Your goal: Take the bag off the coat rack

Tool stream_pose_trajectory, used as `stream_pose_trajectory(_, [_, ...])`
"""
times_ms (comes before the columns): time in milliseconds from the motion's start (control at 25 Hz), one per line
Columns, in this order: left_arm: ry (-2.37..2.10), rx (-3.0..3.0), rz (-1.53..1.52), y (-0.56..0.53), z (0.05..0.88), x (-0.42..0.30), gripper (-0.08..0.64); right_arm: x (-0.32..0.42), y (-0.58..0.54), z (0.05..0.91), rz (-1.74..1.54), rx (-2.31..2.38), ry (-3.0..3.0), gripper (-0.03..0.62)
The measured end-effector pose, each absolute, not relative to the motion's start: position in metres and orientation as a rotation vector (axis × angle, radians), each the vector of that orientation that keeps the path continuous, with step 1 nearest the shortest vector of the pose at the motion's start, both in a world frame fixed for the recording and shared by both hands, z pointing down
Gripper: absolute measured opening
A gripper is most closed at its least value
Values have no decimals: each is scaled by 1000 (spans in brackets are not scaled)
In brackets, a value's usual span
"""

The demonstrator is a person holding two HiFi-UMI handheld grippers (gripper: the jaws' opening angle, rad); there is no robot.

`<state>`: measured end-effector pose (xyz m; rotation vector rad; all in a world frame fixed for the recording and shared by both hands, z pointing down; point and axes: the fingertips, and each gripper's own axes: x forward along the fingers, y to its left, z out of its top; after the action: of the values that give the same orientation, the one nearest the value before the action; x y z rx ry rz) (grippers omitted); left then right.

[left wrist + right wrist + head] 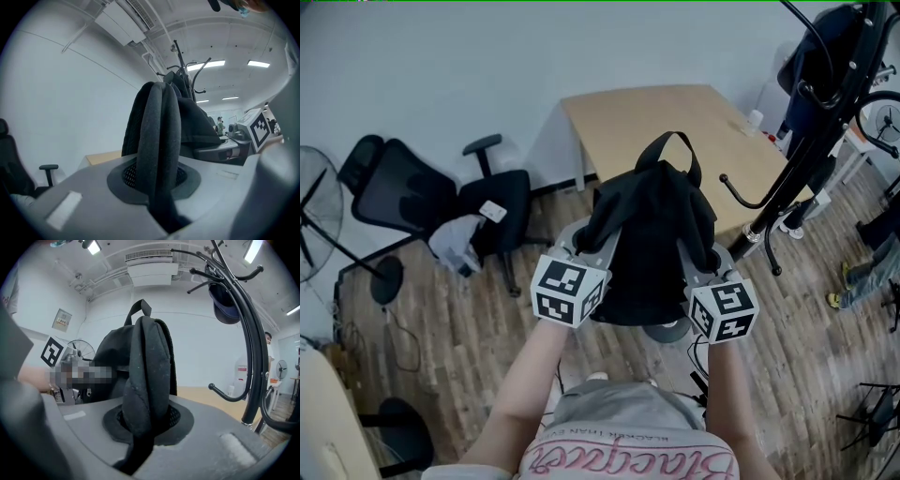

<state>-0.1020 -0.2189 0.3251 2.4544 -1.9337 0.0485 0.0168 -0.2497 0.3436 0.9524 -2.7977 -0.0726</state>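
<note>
A black backpack (652,225) hangs in the air in front of me, held between both grippers, apart from the black coat rack (811,141) to its right. Its top loop stands up free. My left gripper (589,246) is shut on a padded black shoulder strap (157,140), which rises up between its jaws. My right gripper (705,267) is shut on the other shoulder strap (145,380) in the same way. In the right gripper view the coat rack (248,333) stands just right of the bag, with a bare hook curving toward it.
A wooden table (675,112) stands behind the bag against the wall. A black office chair (422,202) and a floor fan (314,216) are at the left. A dark item (811,66) still hangs high on the rack. More stands sit on the wooden floor at the right.
</note>
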Motion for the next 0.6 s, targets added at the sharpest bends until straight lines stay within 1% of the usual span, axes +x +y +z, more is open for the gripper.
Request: stream_pose_trajectory(600, [-1996,2484,-1,-231,296,-117,77,1,-261,313,-188,952,-2819,38])
